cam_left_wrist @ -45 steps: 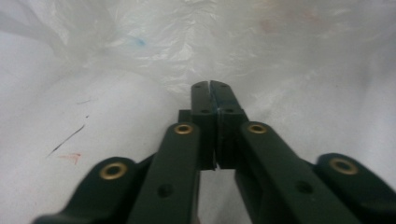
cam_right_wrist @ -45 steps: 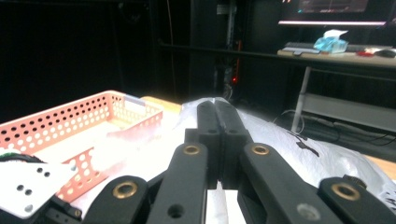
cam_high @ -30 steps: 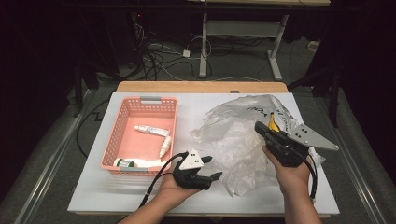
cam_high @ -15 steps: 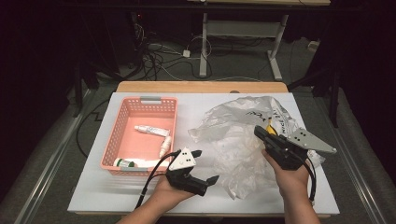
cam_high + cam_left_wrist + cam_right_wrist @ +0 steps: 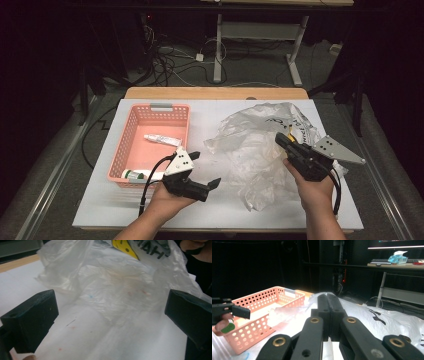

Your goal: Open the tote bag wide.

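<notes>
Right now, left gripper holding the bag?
No, the left gripper has its jaws wide open with nothing between them; the bag lies beyond.

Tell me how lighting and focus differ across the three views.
High view: table evenly lit, surroundings dark, slightly soft. Left gripper view: the bag is washed out and hazy, the near jaws blurred. Right gripper view: basket glows against a black background, the jaws sharp.
</notes>
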The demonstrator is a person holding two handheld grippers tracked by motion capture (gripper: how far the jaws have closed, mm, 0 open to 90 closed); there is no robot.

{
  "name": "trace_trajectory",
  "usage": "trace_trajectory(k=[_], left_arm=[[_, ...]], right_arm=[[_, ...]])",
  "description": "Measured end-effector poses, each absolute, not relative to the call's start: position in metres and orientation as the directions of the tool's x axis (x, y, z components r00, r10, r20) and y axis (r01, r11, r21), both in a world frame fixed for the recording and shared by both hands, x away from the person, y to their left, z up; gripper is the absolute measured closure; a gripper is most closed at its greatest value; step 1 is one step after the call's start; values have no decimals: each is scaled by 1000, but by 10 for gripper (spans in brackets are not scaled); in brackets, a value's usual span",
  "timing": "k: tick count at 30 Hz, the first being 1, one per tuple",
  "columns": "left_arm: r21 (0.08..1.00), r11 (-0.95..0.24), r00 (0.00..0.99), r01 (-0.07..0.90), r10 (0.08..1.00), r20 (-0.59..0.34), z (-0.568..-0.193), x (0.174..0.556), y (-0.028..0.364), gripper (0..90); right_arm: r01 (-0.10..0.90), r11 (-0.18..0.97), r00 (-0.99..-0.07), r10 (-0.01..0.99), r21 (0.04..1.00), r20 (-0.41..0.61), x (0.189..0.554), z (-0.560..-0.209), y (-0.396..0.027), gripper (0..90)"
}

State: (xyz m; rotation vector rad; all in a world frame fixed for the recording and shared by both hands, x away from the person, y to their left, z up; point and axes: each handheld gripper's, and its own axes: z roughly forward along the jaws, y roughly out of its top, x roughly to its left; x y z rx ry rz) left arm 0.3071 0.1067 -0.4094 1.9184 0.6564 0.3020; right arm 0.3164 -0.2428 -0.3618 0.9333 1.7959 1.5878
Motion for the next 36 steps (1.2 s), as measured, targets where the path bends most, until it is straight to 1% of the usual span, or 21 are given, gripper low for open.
trace_trajectory(k=[8,14,19,26,34,36], left_arm=[[893,-314,772,322,633,-56,-406,314,132,0],[887,-291,742,358,665,-81,-404,320,147,0],[883,-290,712,370,699,-69,-401,325,162,0],[874,-261,667,410,740,-92,-399,332,188,0],[881,-229,615,413,784,-85,-395,336,213,0],[882,-232,601,410,796,-70,-395,337,220,0]], right_arm=[[143,63,-601,798,988,36,319,-363,-242,900],[139,72,-604,796,988,27,320,-364,-243,900],[137,74,-602,798,988,24,320,-364,-245,900],[138,72,-604,797,988,27,319,-363,-247,900],[136,75,-607,795,988,23,319,-363,-246,900],[138,66,-606,795,988,31,320,-362,-246,900]])
